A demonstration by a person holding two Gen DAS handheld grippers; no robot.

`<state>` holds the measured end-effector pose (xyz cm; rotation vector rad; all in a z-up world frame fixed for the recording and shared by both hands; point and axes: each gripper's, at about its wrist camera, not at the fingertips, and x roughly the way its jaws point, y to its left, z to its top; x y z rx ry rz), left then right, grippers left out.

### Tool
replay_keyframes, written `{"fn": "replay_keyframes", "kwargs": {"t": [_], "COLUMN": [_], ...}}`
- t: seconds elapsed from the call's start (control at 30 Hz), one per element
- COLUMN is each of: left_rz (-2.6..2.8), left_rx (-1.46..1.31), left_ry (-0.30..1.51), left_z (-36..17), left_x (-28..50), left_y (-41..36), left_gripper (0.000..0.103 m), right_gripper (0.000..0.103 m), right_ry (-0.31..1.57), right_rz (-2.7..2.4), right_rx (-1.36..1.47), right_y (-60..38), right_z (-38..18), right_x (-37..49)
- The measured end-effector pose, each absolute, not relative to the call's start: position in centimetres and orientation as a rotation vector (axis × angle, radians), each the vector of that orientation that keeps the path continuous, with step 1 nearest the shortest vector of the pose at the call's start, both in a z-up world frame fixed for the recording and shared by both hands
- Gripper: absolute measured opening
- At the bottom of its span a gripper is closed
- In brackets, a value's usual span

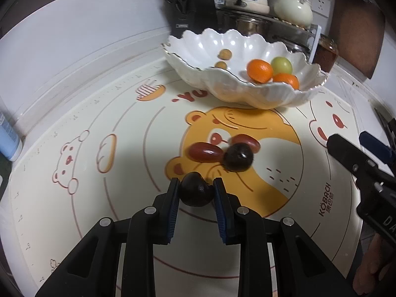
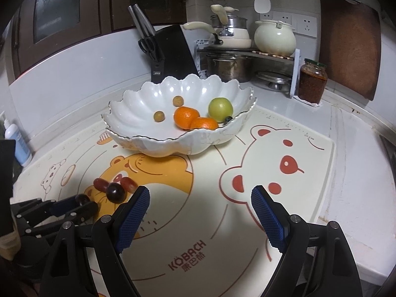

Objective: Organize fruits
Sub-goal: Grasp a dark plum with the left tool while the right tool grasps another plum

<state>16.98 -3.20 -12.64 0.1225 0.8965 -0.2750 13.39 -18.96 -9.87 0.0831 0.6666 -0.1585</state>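
Observation:
A dark round fruit (image 1: pixel 195 193) sits low over the bear-print mat (image 1: pixel 123 198), and my left gripper (image 1: pixel 196 181) is shut on it. Just beyond lie another dark round fruit (image 1: pixel 238 157) and two red oblong grapes (image 1: pixel 205 152) (image 1: pixel 247 141). Behind them stands a white scalloped bowl (image 1: pixel 247 96) holding two oranges (image 1: pixel 259 70), a green fruit (image 1: pixel 281 65) and two small brown fruits (image 1: pixel 224 54). My right gripper (image 2: pixel 201 193) hovers open over the mat, to the right of the loose fruits, with nothing between its fingers. Its view shows the left gripper (image 2: pixel 81 201) at the lower left.
Behind the bowl (image 2: pixel 173 146) are a black knife block (image 2: pixel 170 54), a rack of pots (image 2: pixel 237 57) and a jar of red paste (image 2: pixel 312 81). A brown cutting board (image 2: pixel 351 42) leans on the right wall. A blue-and-white bottle (image 2: pixel 17 143) stands at the far left.

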Motion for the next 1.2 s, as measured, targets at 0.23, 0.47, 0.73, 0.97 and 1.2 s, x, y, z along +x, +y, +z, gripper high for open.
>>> {"fn": "replay_keyframes", "kwargs": {"t": [0.23,0.47,0.73,0.97,1.2], "left_rz": [-0.226,-0.169,-0.133,-0.134,-0.137], "left_rx": [0.111,0.089,0.073,0.058,0.049], "left_ry": [0.897,0.892,0.898,0.907,0.912], "left_z": [-12.3,-12.2,-12.2,-12.5,-12.5], "left_x": [17.2,17.3,17.7,17.9,18.0], "left_y": [-0.5,2.3,4.6,5.0,5.2], "left_gripper": [0.027,0.027,0.027,0.028,0.028], "right_gripper": [0.085,0.085,0.074,0.054,0.045], "right_ry": [0.679,0.714,0.753,0.82,0.844], "right_rz": [-0.105,-0.031,0.017,0.07,0.076], "right_rx": [0.064,0.024,0.014,0.043,0.049], "right_y": [-16.6,-13.2,-11.3,-10.9,-10.5], "right_z": [-10.2,-11.1,-12.0,-13.2,-13.5], "right_x": [14.3,15.4,17.1,18.2,19.1]}}
